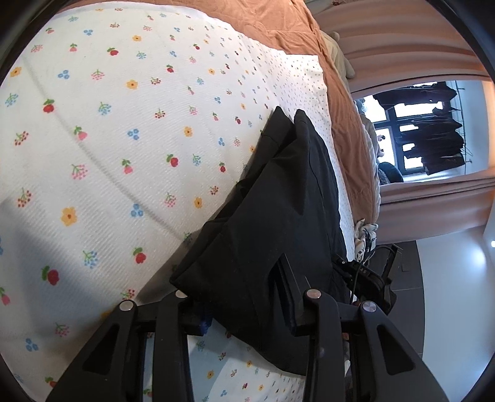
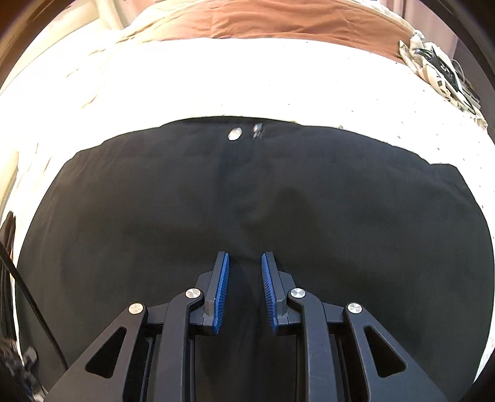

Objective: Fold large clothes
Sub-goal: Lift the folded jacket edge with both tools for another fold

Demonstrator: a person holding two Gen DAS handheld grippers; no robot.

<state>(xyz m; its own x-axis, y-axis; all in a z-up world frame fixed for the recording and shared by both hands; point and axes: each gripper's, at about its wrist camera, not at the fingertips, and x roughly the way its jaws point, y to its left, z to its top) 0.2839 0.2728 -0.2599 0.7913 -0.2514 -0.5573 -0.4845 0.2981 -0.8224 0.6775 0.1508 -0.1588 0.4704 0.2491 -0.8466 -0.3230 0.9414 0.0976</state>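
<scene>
1. A pair of black trousers (image 2: 247,191) is seen spread on a bed, on a white sheet (image 1: 123,123) printed with small flowers.
2. In the right wrist view, the waistband is turned toward the far side of the bed, and a metal button (image 2: 235,134) is seen at its middle.
3. A rust-brown blanket (image 2: 278,21) is laid along the far edge of the bed, beyond a bare strip of sheet.
4. The right gripper (image 2: 245,263) is held over the middle of the trousers, pointing steeply down. Its blue ribbed pads (image 2: 221,290) are set at a narrow gap; dark cloth is seen between them, but whether it is pinched cannot be told.
5. In the left wrist view, the trousers (image 1: 272,216) are shown as a folded, raised edge running toward the side of the bed nearest the curtains.
6. The left gripper (image 1: 247,309) is closed on that edge: the cloth is draped between the two fingers and hides most of both of them.
7. A patterned cloth (image 2: 439,71) is bunched at the far right corner of the bed.
8. Pink curtains (image 1: 402,40) and a window with dark clothes hung before it (image 1: 433,130) are seen past the bed's edge.
</scene>
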